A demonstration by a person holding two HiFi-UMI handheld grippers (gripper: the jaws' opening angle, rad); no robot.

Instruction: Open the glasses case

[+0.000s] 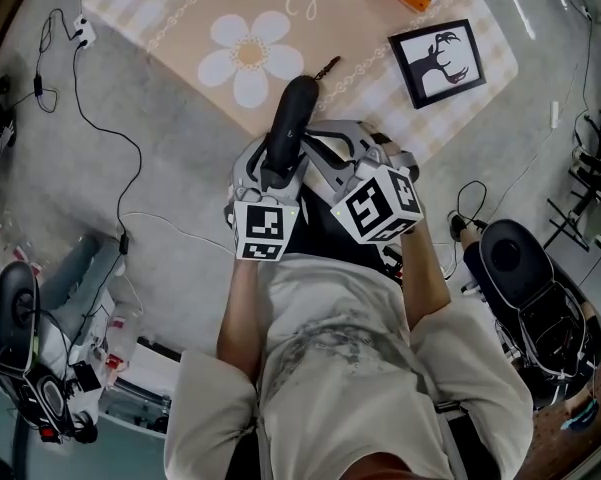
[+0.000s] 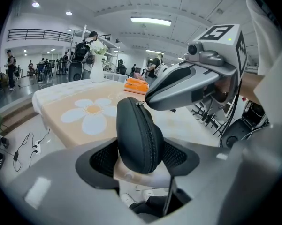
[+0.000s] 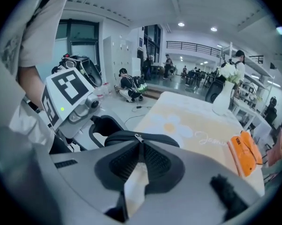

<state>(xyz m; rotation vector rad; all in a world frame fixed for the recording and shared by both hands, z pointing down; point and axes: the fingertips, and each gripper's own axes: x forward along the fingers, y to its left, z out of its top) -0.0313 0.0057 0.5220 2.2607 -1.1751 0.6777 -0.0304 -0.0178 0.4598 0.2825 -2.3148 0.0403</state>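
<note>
Clamping the black glasses case [image 2: 138, 135] between its pads, the left tool [image 2: 140, 159] holds it in the air over the near edge of the bench [image 1: 180, 28] (the zip looks closed). The right tool [image 3: 140, 150] is pinched narrow on the zipper pull [image 3: 138, 137] at the case's end.

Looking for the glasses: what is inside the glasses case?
Nothing inside shows: the black glasses case is zipped shut, held in the left claw. The right claw pinches its zipper pull. Contents are hidden.
</note>
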